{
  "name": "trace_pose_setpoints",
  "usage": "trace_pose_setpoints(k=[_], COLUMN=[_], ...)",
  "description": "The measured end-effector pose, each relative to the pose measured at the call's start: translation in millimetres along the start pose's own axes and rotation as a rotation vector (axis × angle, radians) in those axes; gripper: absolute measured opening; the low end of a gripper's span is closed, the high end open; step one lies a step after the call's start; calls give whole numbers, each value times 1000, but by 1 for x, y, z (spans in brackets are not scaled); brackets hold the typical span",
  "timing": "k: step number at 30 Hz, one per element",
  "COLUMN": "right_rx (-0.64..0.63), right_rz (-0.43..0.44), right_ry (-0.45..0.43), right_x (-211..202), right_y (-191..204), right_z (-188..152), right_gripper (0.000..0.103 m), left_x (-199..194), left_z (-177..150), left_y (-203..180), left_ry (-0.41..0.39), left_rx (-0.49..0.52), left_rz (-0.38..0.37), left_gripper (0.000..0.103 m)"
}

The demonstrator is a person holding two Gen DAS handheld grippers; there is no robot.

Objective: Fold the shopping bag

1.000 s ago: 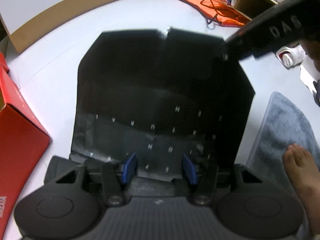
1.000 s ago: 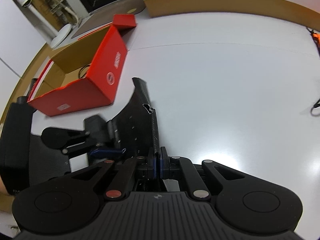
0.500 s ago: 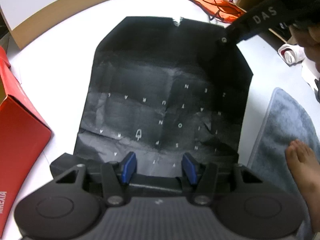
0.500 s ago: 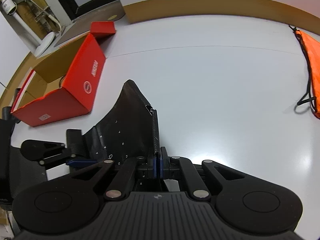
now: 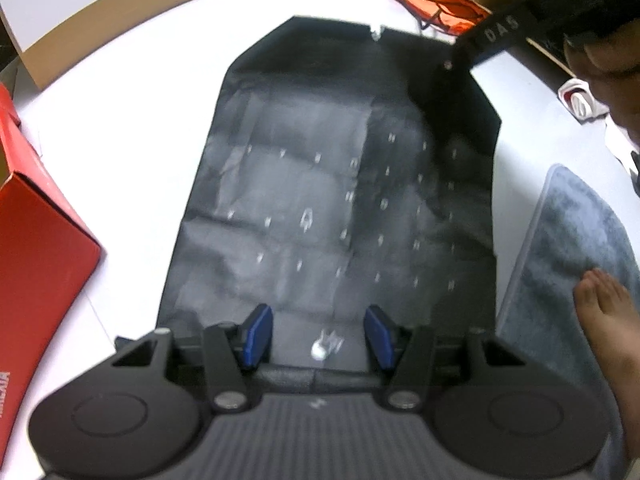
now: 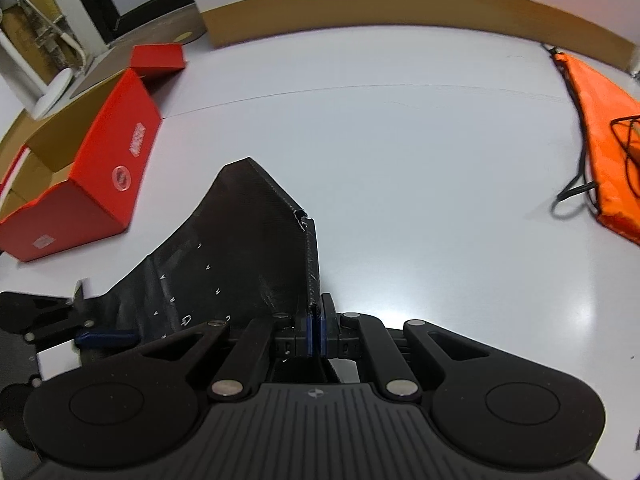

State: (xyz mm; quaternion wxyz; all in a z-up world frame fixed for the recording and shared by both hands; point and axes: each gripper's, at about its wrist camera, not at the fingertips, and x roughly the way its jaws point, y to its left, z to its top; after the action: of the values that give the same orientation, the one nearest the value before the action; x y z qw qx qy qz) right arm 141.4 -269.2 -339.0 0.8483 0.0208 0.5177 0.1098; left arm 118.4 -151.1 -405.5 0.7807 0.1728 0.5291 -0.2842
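A black shopping bag [image 5: 320, 184] with small white letters lies spread on the white floor. My left gripper [image 5: 318, 334] is open, its blue pads on either side of the bag's near edge. My right gripper [image 6: 316, 330] is shut on the bag's far right corner and holds that edge [image 6: 310, 264] lifted off the floor. It shows as a dark bar at the upper right of the left wrist view [image 5: 520, 24]. The bag [image 6: 224, 264] slopes down from the right gripper to the left gripper [image 6: 60, 328].
A red cardboard box [image 5: 36, 216] stands left of the bag and also shows in the right wrist view [image 6: 92, 176]. An orange drawstring bag [image 6: 604, 136] lies at the far right. A grey mat [image 5: 576, 260] with a bare foot [image 5: 608, 320] is to the right.
The folded-over upper half of the bag has opened out and now lies nearly flat. My right gripper has carried its corner farther away. My left gripper has stayed open at the near edge.
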Motion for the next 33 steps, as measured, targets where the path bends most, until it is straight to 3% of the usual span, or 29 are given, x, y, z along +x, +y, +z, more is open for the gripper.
trace_pose_setpoints(k=[4,10,12,16,33], right_rx=[19,38,43,49,55], right_rz=[-39,-86,-94,-113,-146], right_ry=[-13,-28,-30,-35,-10], right_x=[7,12,11,13,26], right_y=[-10,-22,-27,-32,-44], right_z=[3,6,5,5,-2], right_gripper=[4,4,4,4,5], left_x=[2,12,-7,-87,-114], left_z=[1,-37,-74,-125,-173], left_y=[-4,15,16,60,68], left_ry=[-2,-3,-6,-8,-6], left_rx=[3,2,3,9,37], left_rz=[-1,-1,-3,-8,-34], left_gripper=[56,56,56,56,56])
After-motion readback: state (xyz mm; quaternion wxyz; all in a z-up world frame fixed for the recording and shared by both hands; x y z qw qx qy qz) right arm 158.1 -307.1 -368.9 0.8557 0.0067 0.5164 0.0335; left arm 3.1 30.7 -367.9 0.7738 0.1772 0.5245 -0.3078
